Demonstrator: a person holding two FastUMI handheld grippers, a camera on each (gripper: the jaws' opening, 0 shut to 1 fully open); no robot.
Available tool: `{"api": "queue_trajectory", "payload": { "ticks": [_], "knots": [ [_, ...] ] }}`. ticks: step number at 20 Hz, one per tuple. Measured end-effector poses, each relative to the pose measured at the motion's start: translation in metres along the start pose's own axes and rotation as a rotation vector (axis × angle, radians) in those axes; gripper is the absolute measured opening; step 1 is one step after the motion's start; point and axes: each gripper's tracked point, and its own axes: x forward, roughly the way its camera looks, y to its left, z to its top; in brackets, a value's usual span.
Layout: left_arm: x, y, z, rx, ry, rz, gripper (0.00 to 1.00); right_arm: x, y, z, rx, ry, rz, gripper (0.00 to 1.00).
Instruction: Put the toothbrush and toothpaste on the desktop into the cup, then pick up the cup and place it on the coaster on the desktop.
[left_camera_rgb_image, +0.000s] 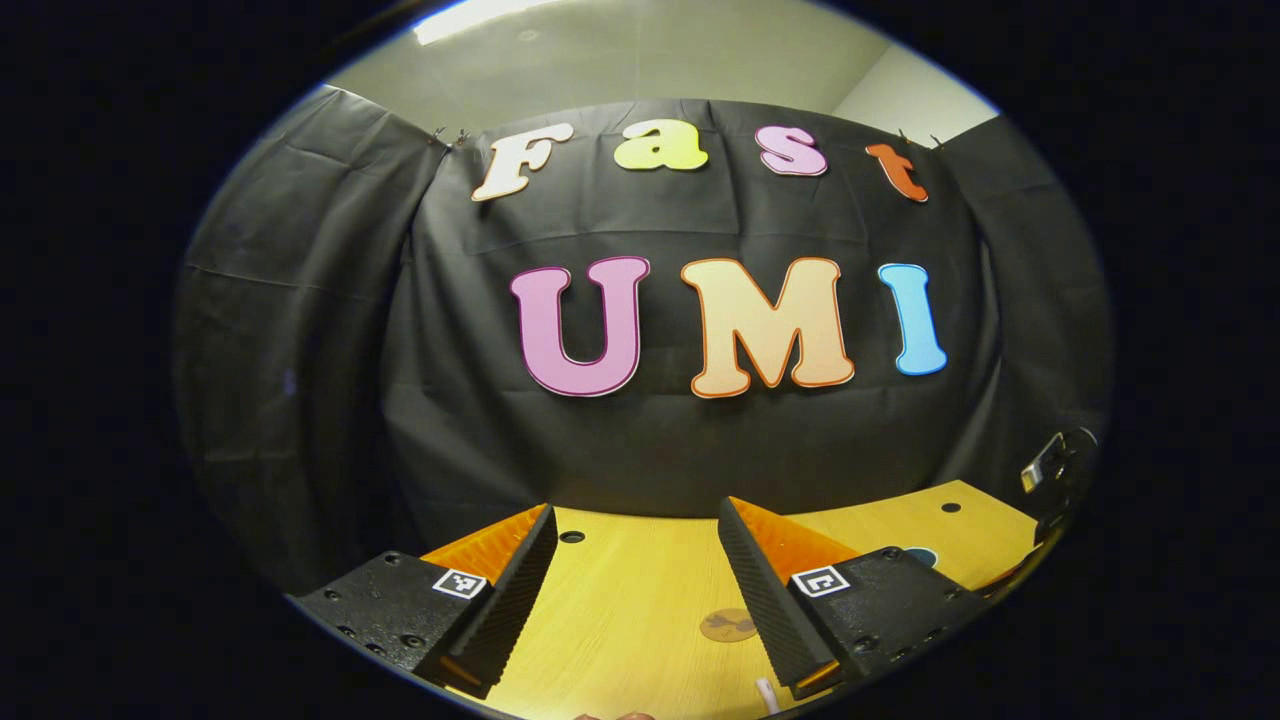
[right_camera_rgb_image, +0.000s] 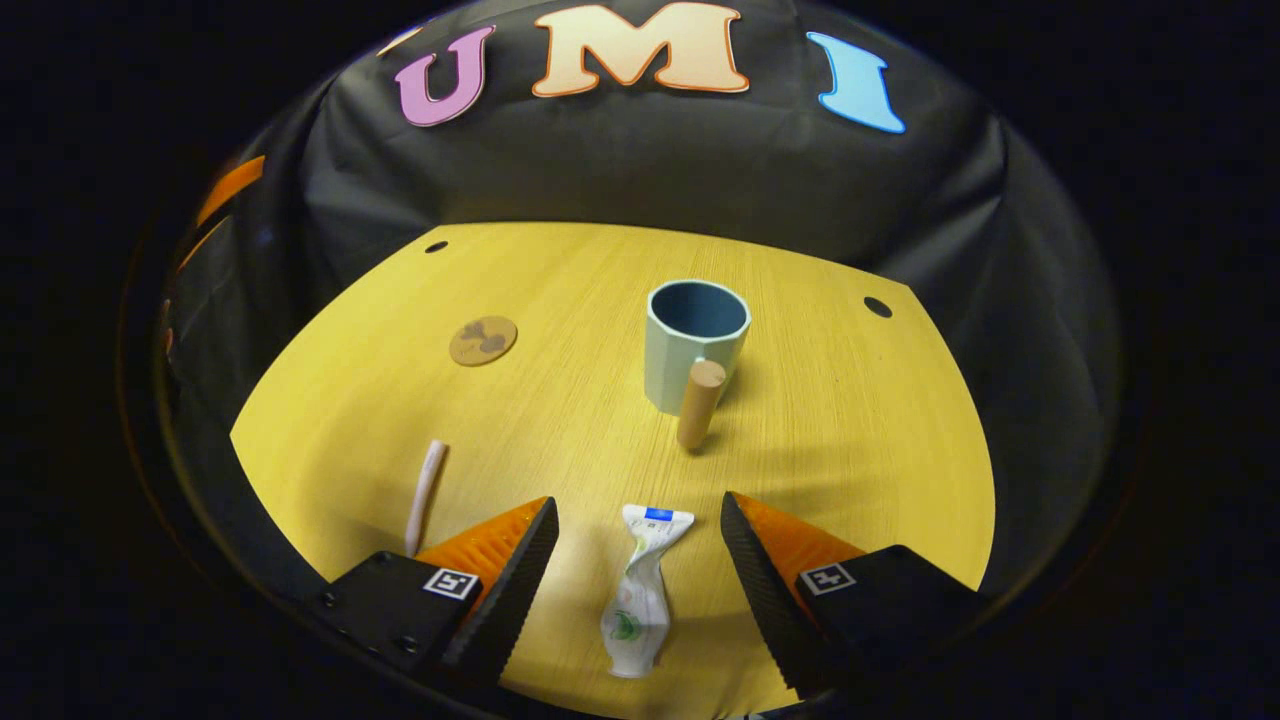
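In the right gripper view a pale green cup (right_camera_rgb_image: 697, 345) with a wooden handle (right_camera_rgb_image: 700, 403) stands upright mid-table. A crumpled white toothpaste tube (right_camera_rgb_image: 640, 590) lies flat between the spread fingers of my right gripper (right_camera_rgb_image: 638, 508), which is open and hovers above it without touching. A pale pink toothbrush (right_camera_rgb_image: 425, 495) lies to the left of that gripper. The round brown coaster (right_camera_rgb_image: 483, 340) sits farther back on the left. My left gripper (left_camera_rgb_image: 636, 510) is open and holds nothing, and it is low over the table with the coaster (left_camera_rgb_image: 728, 625) ahead between its fingers.
The yellow wooden table (right_camera_rgb_image: 560, 300) has small dark holes (right_camera_rgb_image: 877, 306) near its far corners, and black cloth hangs close behind it. In the left gripper view, part of the other gripper (left_camera_rgb_image: 1050, 465) shows at the far right edge.
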Motion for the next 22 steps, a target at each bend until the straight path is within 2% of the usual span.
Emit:
{"api": "queue_trajectory", "payload": {
  "ticks": [8,9,11,13,14,16,17,18,19,20,21,22],
  "knots": [
    [0.0,0.003,-0.007,0.034,0.015,0.007,0.94,0.036,-0.01,-0.046,-0.031,0.18,-0.023,1.0],
    [0.0,0.003,-0.007,0.038,0.016,0.009,0.95,0.039,-0.013,-0.049,-0.035,0.202,-0.029,0.96],
    [0.002,0.0,-0.009,0.041,0.02,0.005,0.95,0.045,-0.011,-0.055,-0.004,0.236,-0.003,0.99],
    [0.003,-0.003,-0.012,0.042,0.026,0.0,0.95,0.046,-0.01,-0.054,0.039,0.272,0.025,0.87],
    [0.004,-0.005,-0.013,0.043,0.032,-0.003,0.95,0.049,-0.012,-0.054,0.041,0.276,0.024,0.84],
    [0.006,-0.01,-0.017,0.041,0.042,-0.01,0.95,0.048,-0.014,-0.054,0.04,0.305,0.027,0.7],
    [0.007,-0.012,-0.02,0.04,0.047,-0.014,0.95,0.043,-0.014,-0.053,0.047,0.317,0.027,0.55],
    [0.007,-0.014,-0.021,0.039,0.051,-0.017,0.95,0.046,-0.014,-0.055,0.048,0.326,0.027,0.49],
    [0.008,-0.016,-0.023,0.042,0.053,-0.018,0.95,0.049,-0.013,-0.056,0.032,0.326,0.037,0.29],
    [0.009,-0.019,-0.024,0.045,0.057,-0.022,0.95,0.046,-0.014,-0.056,0.032,0.337,0.041,0.24],
    [0.009,-0.023,-0.025,0.046,0.062,-0.031,0.95,0.046,-0.012,-0.056,0.019,0.34,0.046,0.13],
    [0.009,-0.028,-0.03,0.044,0.073,-0.044,0.95,0.048,-0.012,-0.057,0.015,0.344,0.049,0.13]
  ]
}}
